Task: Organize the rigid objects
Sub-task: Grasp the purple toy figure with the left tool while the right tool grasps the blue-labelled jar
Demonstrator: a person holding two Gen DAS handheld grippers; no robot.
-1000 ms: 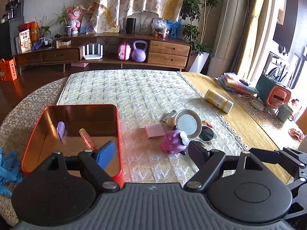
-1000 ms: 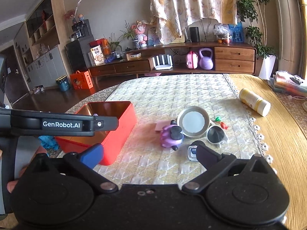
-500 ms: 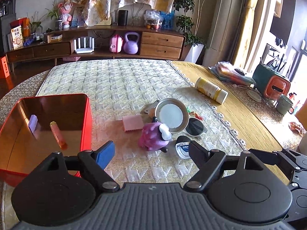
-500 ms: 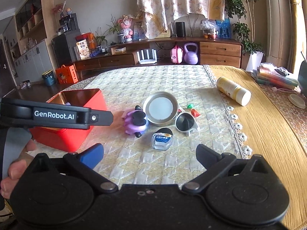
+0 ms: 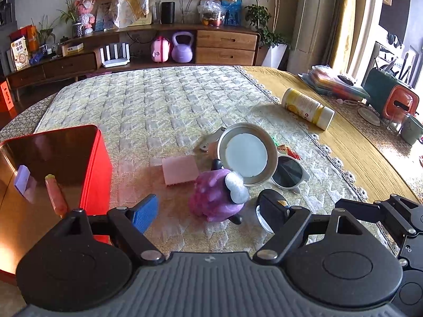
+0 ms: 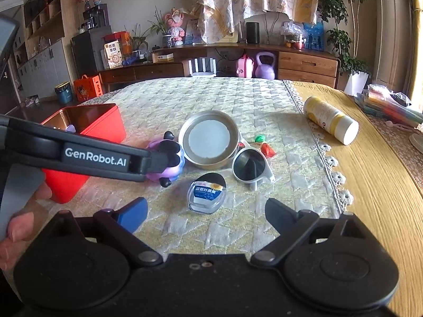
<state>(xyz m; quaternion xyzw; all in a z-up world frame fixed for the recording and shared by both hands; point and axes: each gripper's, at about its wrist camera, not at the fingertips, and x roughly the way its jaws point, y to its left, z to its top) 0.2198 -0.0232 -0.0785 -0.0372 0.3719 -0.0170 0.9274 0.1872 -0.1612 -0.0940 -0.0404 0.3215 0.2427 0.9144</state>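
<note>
Right gripper point(image 6: 206, 212) closing (nothing gripped) — clear box point(image 6: 206, 196) apparently just ahead.

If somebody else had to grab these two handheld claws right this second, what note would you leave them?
Left gripper: open, empty, lined up on the purple toy.
Right gripper: jaws closing, nothing pressed yet; the small clear case lies just ahead of them.
Done: the red tin holds a pink tube and a small lilac piece.
Left on the quilted cloth: purple toy, pink block, metal dish, white sunglasses, clear case, small wrapped bits. A yellow bottle lies on its side on the yellow cloth beyond.
</note>
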